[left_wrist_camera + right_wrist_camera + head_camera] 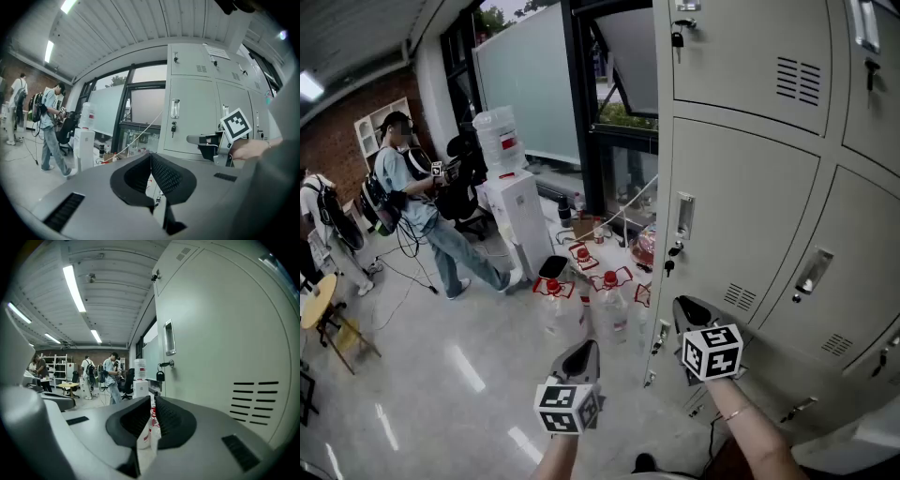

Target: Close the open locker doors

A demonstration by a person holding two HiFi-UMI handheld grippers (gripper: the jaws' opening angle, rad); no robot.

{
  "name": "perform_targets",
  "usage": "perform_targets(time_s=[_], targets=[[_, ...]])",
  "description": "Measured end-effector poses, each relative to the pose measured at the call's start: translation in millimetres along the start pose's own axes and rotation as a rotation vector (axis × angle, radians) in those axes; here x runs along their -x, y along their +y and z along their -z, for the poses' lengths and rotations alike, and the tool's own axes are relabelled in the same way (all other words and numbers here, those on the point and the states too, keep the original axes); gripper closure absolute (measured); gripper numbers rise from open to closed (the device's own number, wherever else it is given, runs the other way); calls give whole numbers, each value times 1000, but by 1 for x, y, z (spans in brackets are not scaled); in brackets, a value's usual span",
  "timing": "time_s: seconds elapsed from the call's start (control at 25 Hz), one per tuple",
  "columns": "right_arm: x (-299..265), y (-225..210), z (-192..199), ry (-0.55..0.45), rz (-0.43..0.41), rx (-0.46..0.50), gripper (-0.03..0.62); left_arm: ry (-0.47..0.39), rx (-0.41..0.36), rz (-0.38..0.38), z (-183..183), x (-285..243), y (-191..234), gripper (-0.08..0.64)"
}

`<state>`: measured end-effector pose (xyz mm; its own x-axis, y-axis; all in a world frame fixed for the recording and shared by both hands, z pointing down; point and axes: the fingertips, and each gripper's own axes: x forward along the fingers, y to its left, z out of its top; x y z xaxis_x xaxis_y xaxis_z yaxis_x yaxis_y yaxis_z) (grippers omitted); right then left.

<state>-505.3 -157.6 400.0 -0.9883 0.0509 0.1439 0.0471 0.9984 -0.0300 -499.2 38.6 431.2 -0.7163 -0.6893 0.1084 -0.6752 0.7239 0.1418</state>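
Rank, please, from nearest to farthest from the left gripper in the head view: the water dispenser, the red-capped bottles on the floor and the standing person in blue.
1. Red-capped bottles, on the floor just ahead of the left gripper.
2. Water dispenser, further back by the window.
3. Person in blue, farthest, at the far left.

I can read no word or number anywhere. The red label (510, 143) on the water jug (492, 131) left of the lockers (750, 187) is too small to read, and so is the paper notice (214, 50) on a top locker door, its print a blur.
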Motion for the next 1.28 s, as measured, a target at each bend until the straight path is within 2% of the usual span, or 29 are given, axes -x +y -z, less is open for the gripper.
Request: perform_targets(time_s=[0.44,0.72,1.28], targets=[[68,46,14,-15,-29,-35,596,23,-1,36,12,29,-5,540],[107,70,28,-14,-9,-67,598,34,-3,68,17,53,-13,539],[150,96,48,19,24,-79,591,20,-27,80,22,92,-12,539]])
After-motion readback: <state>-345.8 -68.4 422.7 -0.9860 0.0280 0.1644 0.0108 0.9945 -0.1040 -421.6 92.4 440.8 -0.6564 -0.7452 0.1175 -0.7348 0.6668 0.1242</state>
